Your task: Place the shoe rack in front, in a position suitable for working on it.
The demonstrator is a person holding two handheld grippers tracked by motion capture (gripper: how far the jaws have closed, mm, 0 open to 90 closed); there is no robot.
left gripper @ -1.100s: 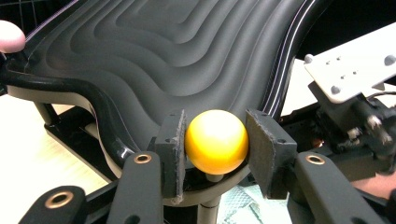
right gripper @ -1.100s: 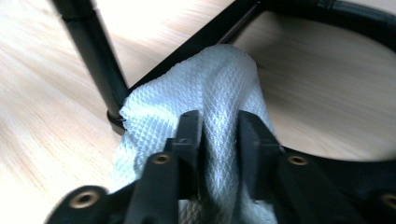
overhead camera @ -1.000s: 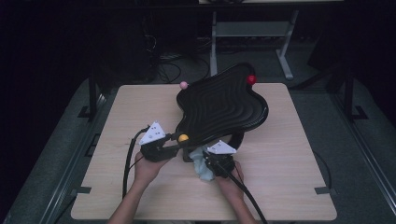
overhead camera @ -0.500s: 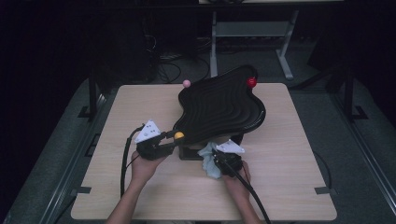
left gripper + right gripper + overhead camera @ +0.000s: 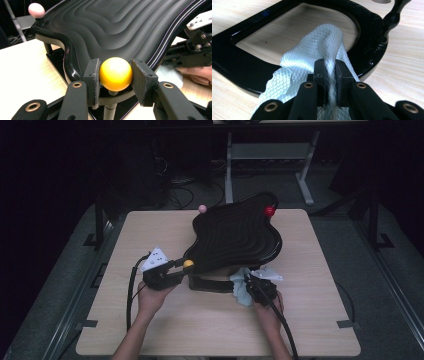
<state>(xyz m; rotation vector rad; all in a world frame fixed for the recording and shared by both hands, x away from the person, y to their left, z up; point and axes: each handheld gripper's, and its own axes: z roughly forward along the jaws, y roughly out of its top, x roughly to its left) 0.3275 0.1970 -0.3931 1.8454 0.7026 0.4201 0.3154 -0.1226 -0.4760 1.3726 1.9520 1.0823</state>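
Note:
A glossy black wavy board (image 5: 235, 237) stands tilted on a black base frame (image 5: 210, 284) on the wooden table. It carries a yellow ball (image 5: 188, 264) at its near left corner, a pink ball (image 5: 202, 209) at the back and a red ball (image 5: 270, 211) at the far right. My left gripper (image 5: 180, 267) is shut on the yellow ball (image 5: 115, 73), with a pad (image 5: 94, 75) pressed against each side. My right gripper (image 5: 330, 72) is shut on a white textured cloth (image 5: 322, 42) that lies over the rounded end of the base frame (image 5: 237, 62).
The table's near half (image 5: 200, 325) is bare wood. Both cables trail back toward the person's forearms. Black stands and cables sit on the dark floor behind the table. In the left gripper view the right gripper (image 5: 197, 50) shows beyond the board's edge.
My right gripper has slid to the right along the base frame with the cloth. The left gripper has kept its hold on the yellow ball in place.

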